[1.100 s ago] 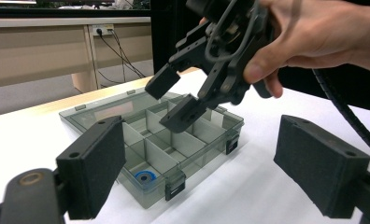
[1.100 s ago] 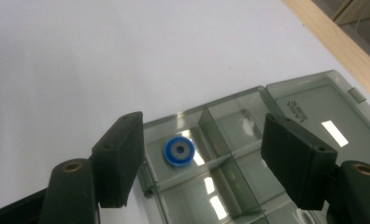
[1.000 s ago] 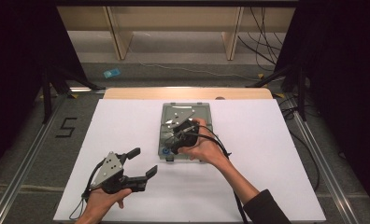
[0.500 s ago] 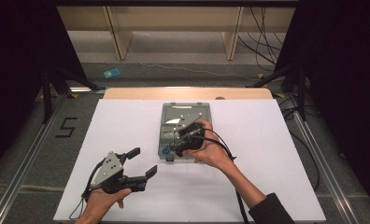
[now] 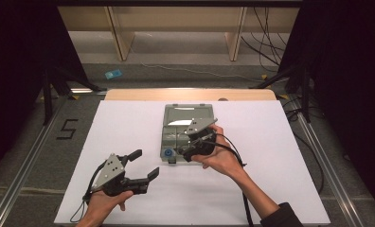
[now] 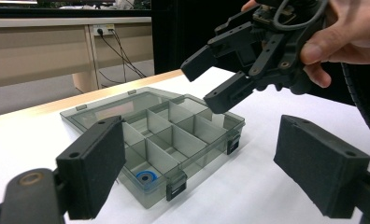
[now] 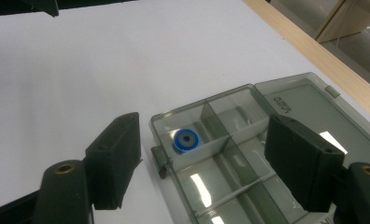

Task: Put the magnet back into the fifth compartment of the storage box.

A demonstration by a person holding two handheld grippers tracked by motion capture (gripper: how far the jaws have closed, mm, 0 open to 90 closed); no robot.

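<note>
1. A translucent grey plastic compartment box (image 5: 181,130) is seen lying on the white-covered bench (image 5: 280,142), near the middle, with its hinged lid (image 5: 188,113) opened flat towards the far side.
2. The box interior is divided by thin walls into several compartments, as shown in the left gripper view (image 6: 169,135).
3. A small blue ring-shaped part with a dark centre (image 5: 168,153) is found in the near-left corner compartment of the box; it is also visible in the right gripper view (image 7: 187,139) and the left gripper view (image 6: 145,178).
4. The right gripper (image 5: 189,147) is held by the right hand (image 5: 221,156) just above the near-right part of the box, and its jaws are spread apart with nothing between them.
5. In the right gripper view, the black jaws are seen either side of the box's near-left end, clear of its walls.
6. The left gripper (image 5: 144,164) is held by the left hand (image 5: 107,201) over the bare bench, near and to the left of the box and apart from it.
7. Its jaws are wide apart and empty, pointing towards the box.
8. Two dark latches (image 6: 176,189) are seen on the near edge of the box.
9. A black cable (image 5: 240,163) is trailed from the right gripper along the forearm.
</note>
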